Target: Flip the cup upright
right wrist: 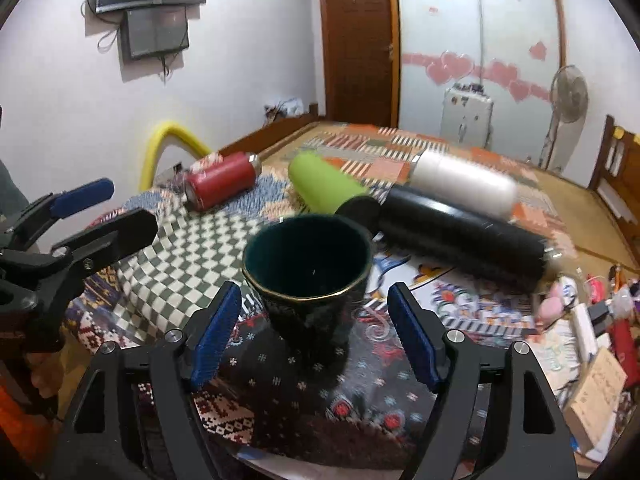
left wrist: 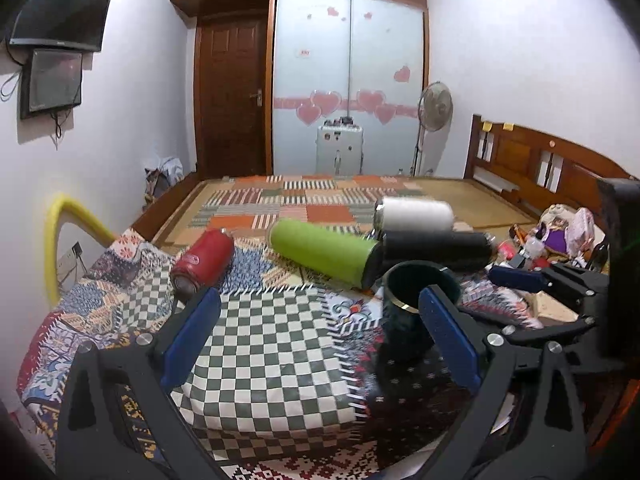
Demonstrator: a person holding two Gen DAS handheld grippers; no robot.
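A dark green cup with a thin gold rim stands upright on the patterned cloth, mouth up. My right gripper is open, its blue pads on either side of the cup's lower body and apart from it. The cup also shows in the left wrist view, partly behind my left gripper's right pad. My left gripper is open and empty over the checkered cloth, left of the cup. The right gripper's tip shows in the left wrist view.
Four bottles lie on their sides behind the cup: red, green, black and white. Clutter and boxes sit at the right. A yellow tube stands at the left edge. The left gripper appears in the right wrist view.
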